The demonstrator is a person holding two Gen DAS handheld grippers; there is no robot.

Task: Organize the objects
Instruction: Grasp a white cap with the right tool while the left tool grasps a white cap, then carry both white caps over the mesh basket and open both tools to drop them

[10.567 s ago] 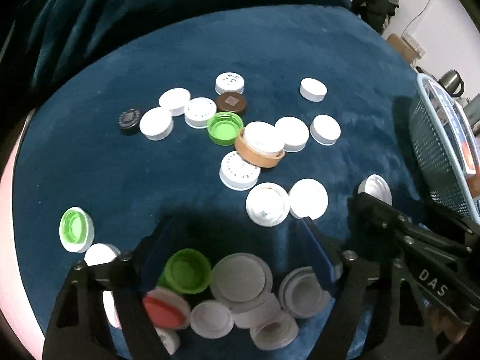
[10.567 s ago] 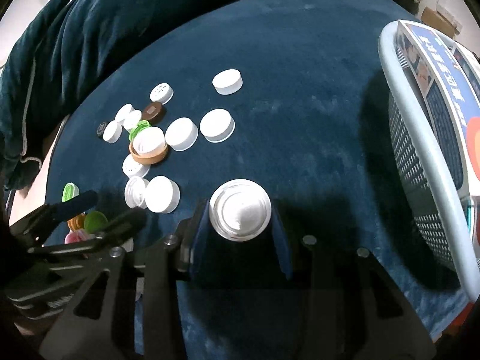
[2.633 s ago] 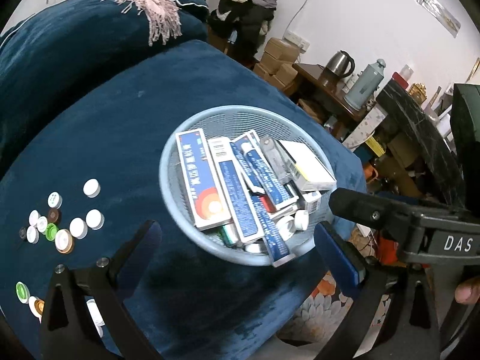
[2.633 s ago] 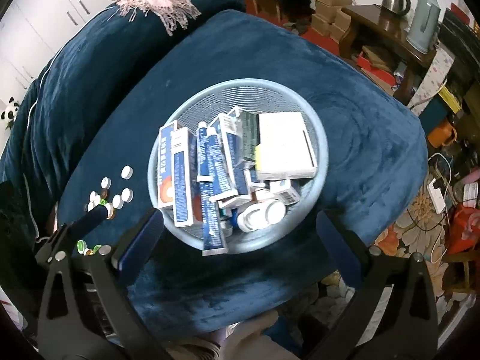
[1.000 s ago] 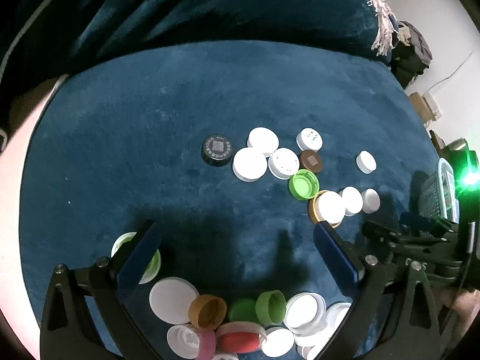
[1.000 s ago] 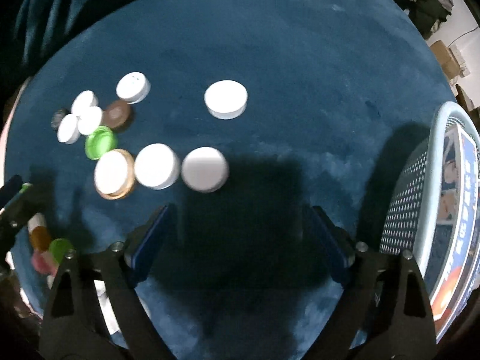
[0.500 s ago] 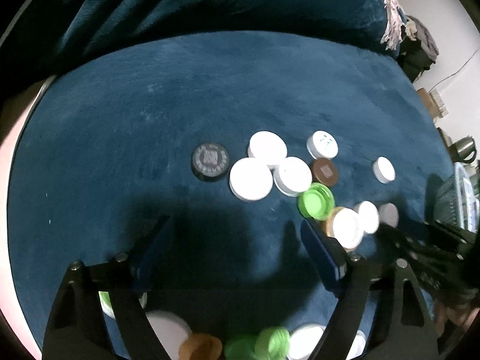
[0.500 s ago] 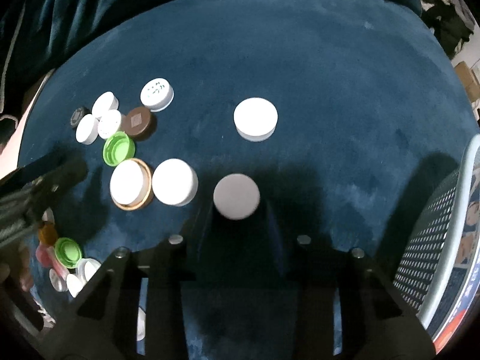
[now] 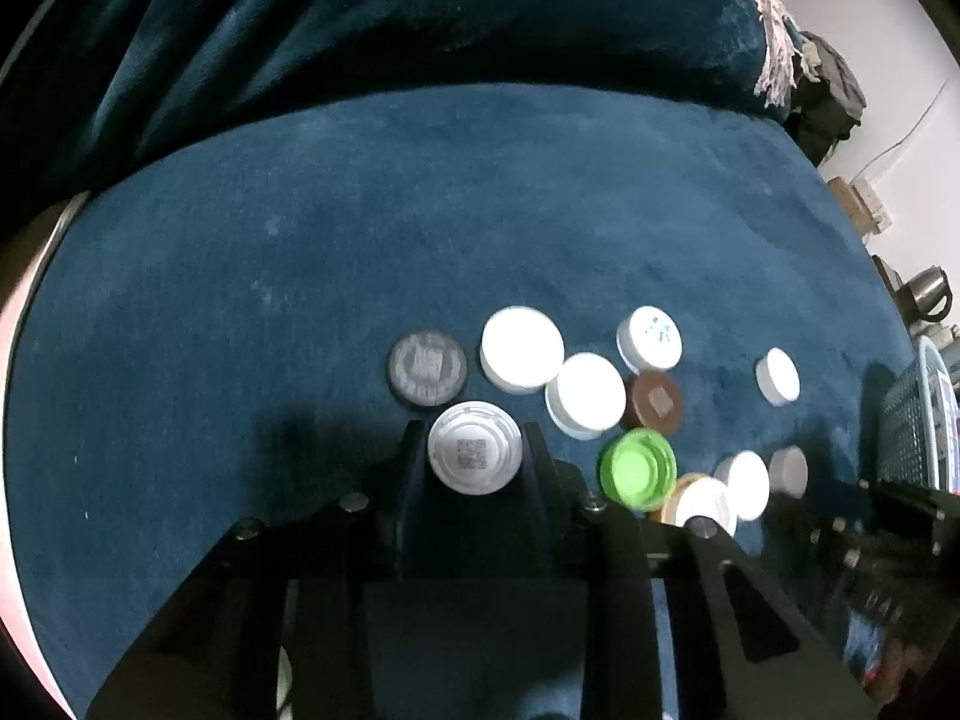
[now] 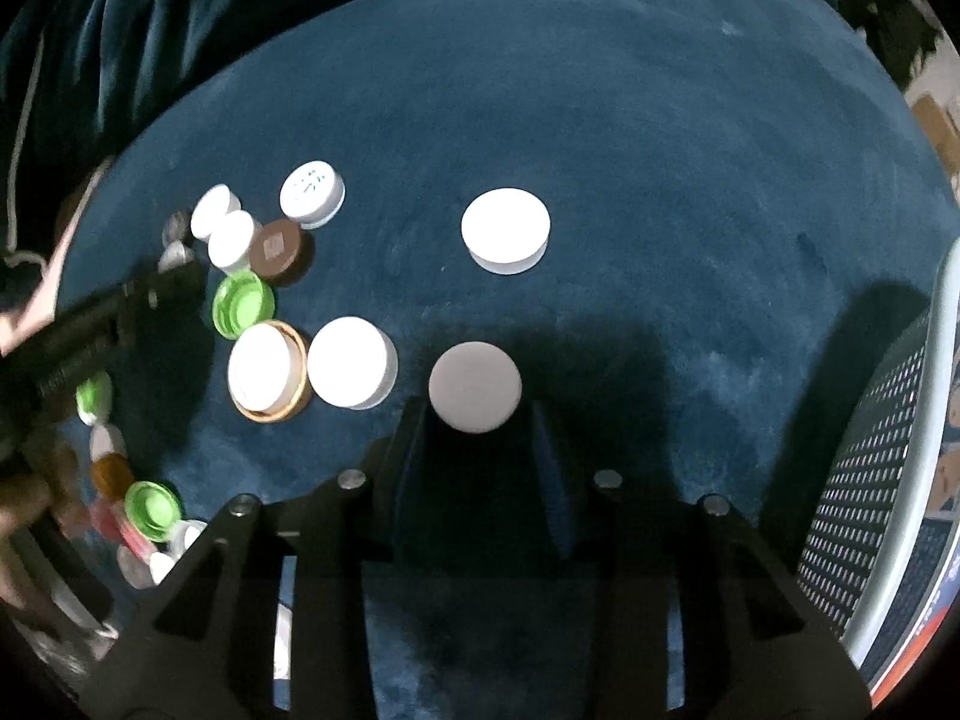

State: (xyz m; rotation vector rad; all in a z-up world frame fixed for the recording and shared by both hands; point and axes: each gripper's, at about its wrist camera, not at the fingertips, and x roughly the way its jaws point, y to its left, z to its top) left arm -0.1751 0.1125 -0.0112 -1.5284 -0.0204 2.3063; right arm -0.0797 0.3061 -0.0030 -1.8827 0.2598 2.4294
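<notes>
Bottle caps lie scattered on a dark blue plush surface (image 9: pixel 420 228). In the left wrist view my left gripper (image 9: pixel 474 459) has its jaws closing on a white cap with a printed code (image 9: pixel 474 455), and both pads touch its sides. A dark grey cap (image 9: pixel 427 367) lies just beyond it. In the right wrist view my right gripper (image 10: pixel 476 414) has its jaws closing on a plain white cap (image 10: pixel 475 387), held at its edges. A white cap (image 10: pixel 353 363) and a white cap in a tan ring (image 10: pixel 267 371) lie to its left.
More caps cluster nearby: green (image 9: pixel 636 468), brown (image 9: pixel 654 403), several white ones (image 9: pixel 522 348), and a lone white cap (image 10: pixel 505 230). A mixed pile of caps (image 10: pixel 150 510) sits at lower left. The pale blue mesh basket (image 10: pixel 870 480) stands at the right.
Both grippers went from wide open to closed around a cap each. The left gripper moved forward and down to the cluster, so the cap pile dropped out of its view.
</notes>
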